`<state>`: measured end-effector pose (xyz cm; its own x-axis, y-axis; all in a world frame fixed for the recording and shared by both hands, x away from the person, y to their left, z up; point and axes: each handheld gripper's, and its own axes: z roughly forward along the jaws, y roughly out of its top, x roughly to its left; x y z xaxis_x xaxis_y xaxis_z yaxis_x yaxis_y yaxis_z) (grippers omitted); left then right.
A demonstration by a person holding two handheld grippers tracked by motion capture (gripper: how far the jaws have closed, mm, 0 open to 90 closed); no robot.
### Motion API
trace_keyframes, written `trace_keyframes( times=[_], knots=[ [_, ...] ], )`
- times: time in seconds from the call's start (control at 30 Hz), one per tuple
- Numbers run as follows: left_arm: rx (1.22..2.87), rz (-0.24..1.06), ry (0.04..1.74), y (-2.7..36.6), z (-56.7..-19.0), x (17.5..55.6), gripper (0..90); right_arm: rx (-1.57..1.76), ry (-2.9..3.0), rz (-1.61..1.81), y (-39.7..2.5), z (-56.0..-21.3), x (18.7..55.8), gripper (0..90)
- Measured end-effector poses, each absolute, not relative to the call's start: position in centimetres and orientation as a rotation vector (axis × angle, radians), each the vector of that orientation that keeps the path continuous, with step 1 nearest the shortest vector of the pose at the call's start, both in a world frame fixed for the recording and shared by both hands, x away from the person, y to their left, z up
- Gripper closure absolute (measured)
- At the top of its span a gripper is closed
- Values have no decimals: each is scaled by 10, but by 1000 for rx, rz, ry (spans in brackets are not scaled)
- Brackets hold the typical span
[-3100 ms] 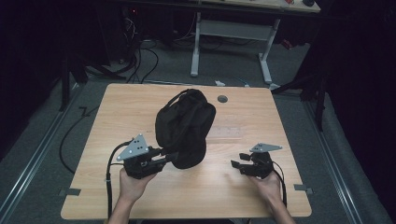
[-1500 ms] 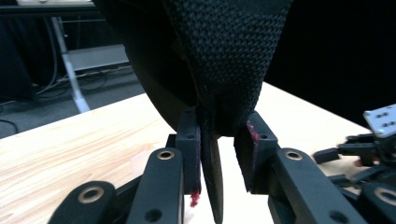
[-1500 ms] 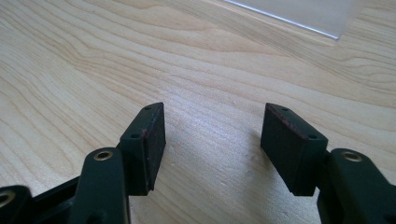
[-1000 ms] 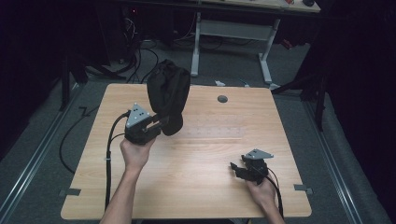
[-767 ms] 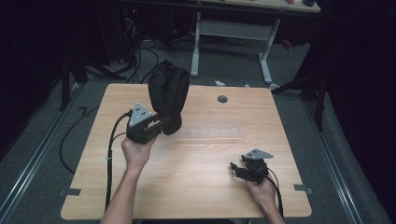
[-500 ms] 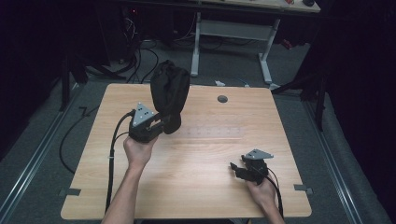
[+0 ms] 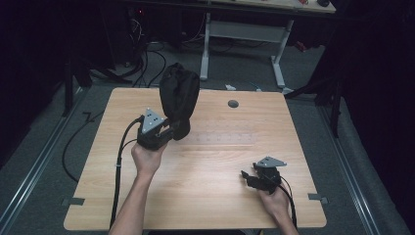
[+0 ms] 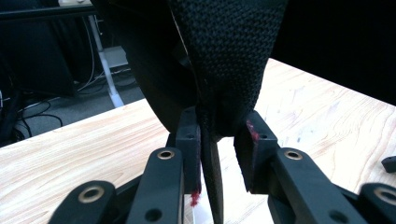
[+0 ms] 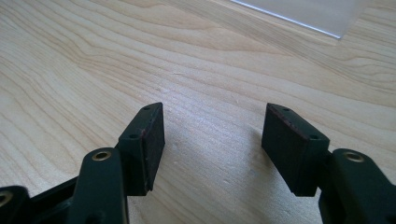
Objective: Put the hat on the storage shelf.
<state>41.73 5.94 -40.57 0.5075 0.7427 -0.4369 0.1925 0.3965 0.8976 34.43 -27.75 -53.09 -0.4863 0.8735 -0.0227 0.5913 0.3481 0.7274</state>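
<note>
Bag hangs pinched in left gripper, contents hidden; right gripper gapes wide, empty.

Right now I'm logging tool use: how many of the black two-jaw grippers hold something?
1. The left gripper grips the black fabric bag above the wooden table; the right gripper is open, empty.

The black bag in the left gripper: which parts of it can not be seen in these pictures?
- Black bag, high view: far side hidden by its own bulk; dark, details lost.
- Left gripper view: bag's top cut off by upper edge.
- Left gripper: its hold hidden in fabric folds.
</note>
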Motion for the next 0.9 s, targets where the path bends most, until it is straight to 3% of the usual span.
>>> trace_keyframes(
  times=[0.9],
  knots=[
    [1099,406,1066,60,-440,421,717,1278,2209,937,-277,-531,344,393]
  ],
)
